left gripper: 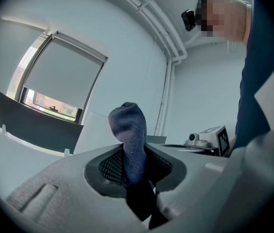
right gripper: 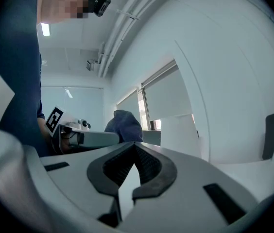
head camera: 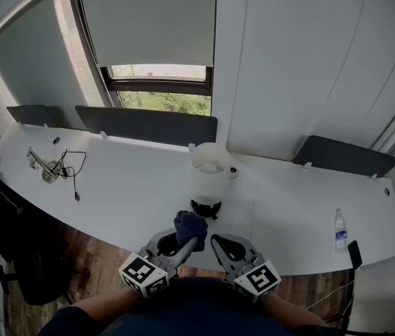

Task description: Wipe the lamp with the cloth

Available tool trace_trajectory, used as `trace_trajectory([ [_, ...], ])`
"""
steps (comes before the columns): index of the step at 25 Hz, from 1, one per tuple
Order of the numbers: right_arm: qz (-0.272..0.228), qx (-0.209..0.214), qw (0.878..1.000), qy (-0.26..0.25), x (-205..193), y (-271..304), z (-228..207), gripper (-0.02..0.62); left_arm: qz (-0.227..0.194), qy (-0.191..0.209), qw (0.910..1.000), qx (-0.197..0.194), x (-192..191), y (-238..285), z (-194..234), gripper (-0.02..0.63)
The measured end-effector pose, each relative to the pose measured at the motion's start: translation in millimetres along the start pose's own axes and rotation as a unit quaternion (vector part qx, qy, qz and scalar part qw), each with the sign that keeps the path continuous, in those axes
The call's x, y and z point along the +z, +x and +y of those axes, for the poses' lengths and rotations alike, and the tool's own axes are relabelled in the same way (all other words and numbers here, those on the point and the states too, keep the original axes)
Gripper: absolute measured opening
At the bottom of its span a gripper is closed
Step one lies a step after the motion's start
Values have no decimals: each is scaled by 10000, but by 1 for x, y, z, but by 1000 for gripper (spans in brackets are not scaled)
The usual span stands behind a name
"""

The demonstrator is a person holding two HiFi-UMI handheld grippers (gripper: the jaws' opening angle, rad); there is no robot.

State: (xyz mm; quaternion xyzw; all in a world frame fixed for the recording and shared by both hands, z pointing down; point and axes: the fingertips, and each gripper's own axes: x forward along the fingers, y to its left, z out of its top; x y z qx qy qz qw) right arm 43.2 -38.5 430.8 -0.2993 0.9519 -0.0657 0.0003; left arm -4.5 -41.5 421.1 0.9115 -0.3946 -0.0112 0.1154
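The left gripper (left gripper: 129, 154) is clamping its jaws on the dark blue cloth (left gripper: 127, 123). Only a narrow strip is sitting between the pads, and a small rounded wad is bunching above the tips. The right gripper (right gripper: 133, 143) is hovering beside it with its jaws together and nothing between them. The white lamp (head camera: 208, 177) is standing upright on the white desk (head camera: 127, 187) near the front edge, directly ahead of both grippers. The cloth is sitting just in front of its dark base, though I cannot tell whether it is touching. The main risk is probably the lamp tipping or sliding. It is looking tall over a small base, and nothing is bracing it, so a firm sideways rub high on the body could be rocking it over. The right gripper, being shut, is not placed to steady it without opening first. A second risk is the wad being so small that the hard jaw tips, rather than fabric, could be scraping the lamp's surface if the left gripper is pressing in at a steep angle. The thin pinch could also be letting the cloth drag out under friction and drop onto the desk or off its edge. The water bottle (head camera: 340, 229) and the cable (head camera: 75, 177) are lying well apart from the lamp, so they seem unlikely to be getting in the way.
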Motion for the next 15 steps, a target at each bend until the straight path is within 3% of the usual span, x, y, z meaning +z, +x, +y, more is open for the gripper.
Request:
trace_trajectory([
  [8, -68, -91, 9997, 229, 4, 2, 2, 9, 15, -34, 10000, -28, -1, 1, 1, 100],
  [12, -48, -104, 9999, 30, 1, -2, -1, 9, 37, -19, 10000, -83, -2, 3, -2, 100],
  [15, -111, -197, 9993, 298, 7, -3, -1, 9, 48, 19, 9999, -120, -4, 5, -3, 100],
])
